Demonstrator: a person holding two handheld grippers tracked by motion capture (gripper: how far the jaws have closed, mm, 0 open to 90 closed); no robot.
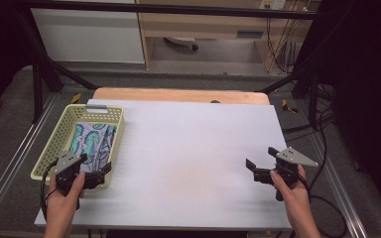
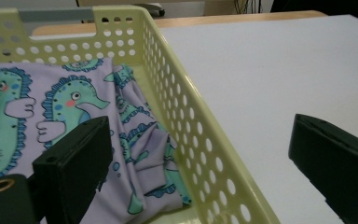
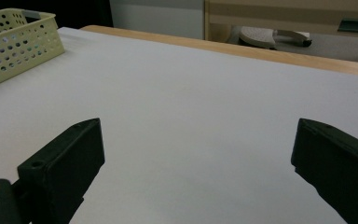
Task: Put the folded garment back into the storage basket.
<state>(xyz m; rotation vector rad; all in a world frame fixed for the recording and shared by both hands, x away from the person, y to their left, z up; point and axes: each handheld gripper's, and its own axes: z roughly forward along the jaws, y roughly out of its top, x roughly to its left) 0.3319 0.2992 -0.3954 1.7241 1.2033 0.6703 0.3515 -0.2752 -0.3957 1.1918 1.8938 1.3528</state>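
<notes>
Cloth (image 2: 121,140) sits crumpled in basket (image 1: 116,130), ungrabbed; left tongs (image 1: 98,174) gape astride its near wall, right tongs (image 1: 260,166) open, idle over tabletop (image 1: 193,148).

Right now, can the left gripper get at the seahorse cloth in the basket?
Probably yes. The left gripper is open at the near end of the yellow basket, one jaw over the seahorse-print cloth, the other outside the basket's wall. The basket has no lid, so shifting inward should clear that wall.
</notes>
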